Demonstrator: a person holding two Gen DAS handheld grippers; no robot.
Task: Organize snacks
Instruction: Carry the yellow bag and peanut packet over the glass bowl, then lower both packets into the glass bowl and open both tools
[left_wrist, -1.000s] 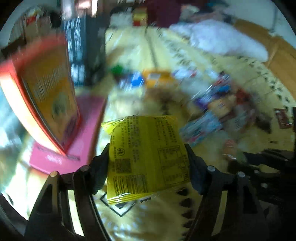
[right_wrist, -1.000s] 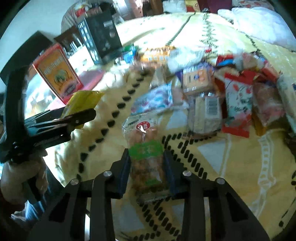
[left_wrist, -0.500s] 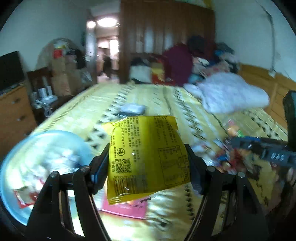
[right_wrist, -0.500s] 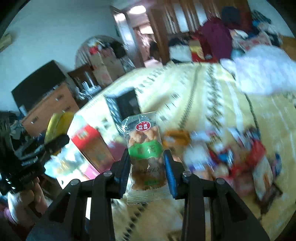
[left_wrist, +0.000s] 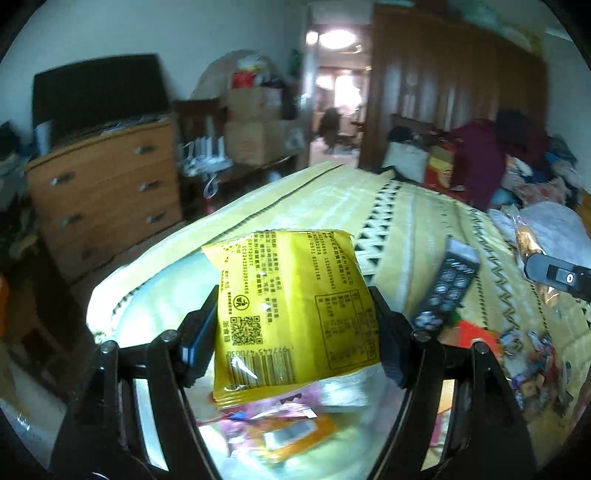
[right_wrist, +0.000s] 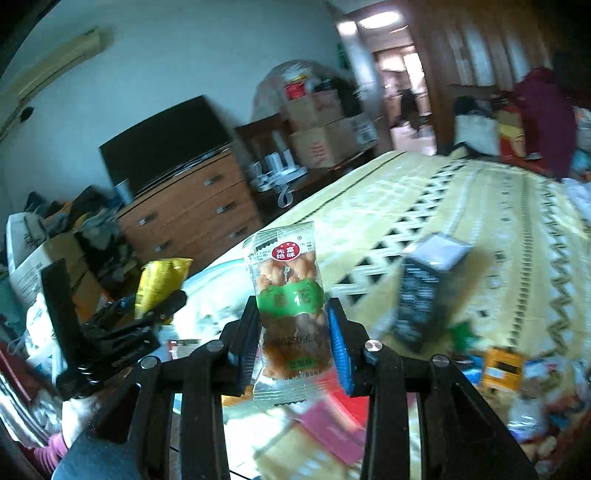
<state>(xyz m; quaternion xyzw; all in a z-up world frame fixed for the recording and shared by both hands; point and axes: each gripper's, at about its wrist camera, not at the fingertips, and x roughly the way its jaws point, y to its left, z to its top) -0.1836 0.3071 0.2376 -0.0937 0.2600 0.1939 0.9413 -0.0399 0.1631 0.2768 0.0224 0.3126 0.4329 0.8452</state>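
we carry two snacks above the pale basin (left_wrist: 122, 321): left gripper (left_wrist: 295, 325) clamps the yellow packet (left_wrist: 291, 306), right gripper (right_wrist: 291, 332) clamps the clear twist-snack pack (right_wrist: 286, 295); we'd release low, centred over the basin.

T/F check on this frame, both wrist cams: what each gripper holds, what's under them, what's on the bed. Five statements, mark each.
1. The left gripper is shut on a yellow snack packet. True.
2. The right gripper is open, with nothing between its fingers. False: it is shut on a clear packet of fried twists with a green label.
3. A black box stands on the yellow patterned bedspread. True.
4. The wooden dresser has a red suitcase on top. False: a dark flat screen stands on it.
5. In the right wrist view, the left gripper shows at the left, with the yellow packet in it. True.
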